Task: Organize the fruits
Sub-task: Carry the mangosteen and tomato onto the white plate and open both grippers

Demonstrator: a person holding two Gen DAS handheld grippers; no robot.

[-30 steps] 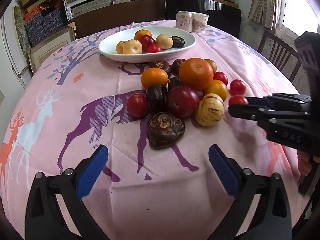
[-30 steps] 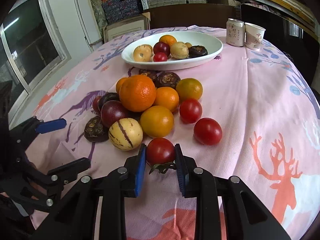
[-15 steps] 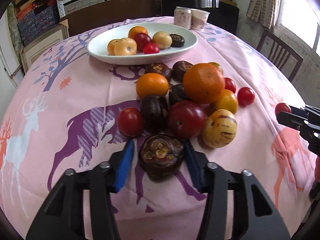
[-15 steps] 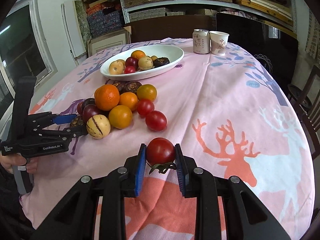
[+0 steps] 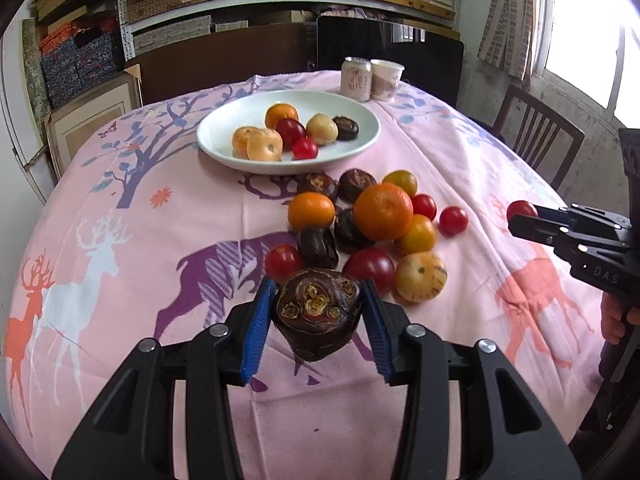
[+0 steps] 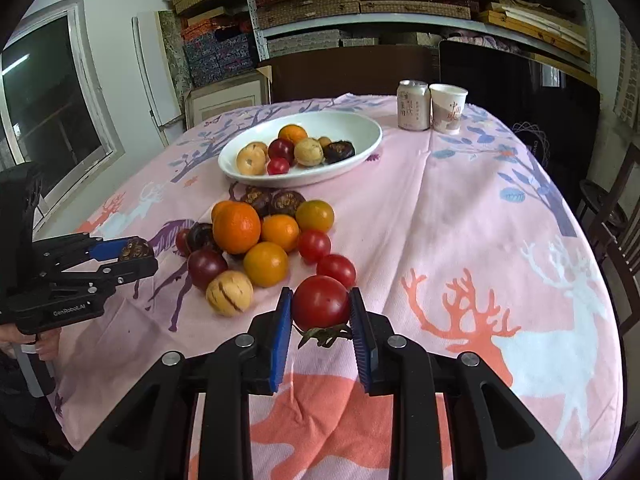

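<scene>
Left claw pinches a dark chestnut between its blue pads, held clear of the worktop. Right claw pinches a red tomato, stem hanging below, also lifted. Just ahead of both claws sits the loose pile: big orange, small oranges, tomatoes, more chestnuts, a striped yellow fruit. Beyond the pile is the white plate, already holding several fruits. Farther back stand a can and paper cup.

Step in hand looks like carrying both fruits to the plate. To do it well: keep grips steady, pass over the pile high enough not to knock the big orange, and bring the claws in one at a time so they don't collide. Set each fruit low in a bare spot on the plate near the rim before letting go, since round fruit will likely roll.
</scene>
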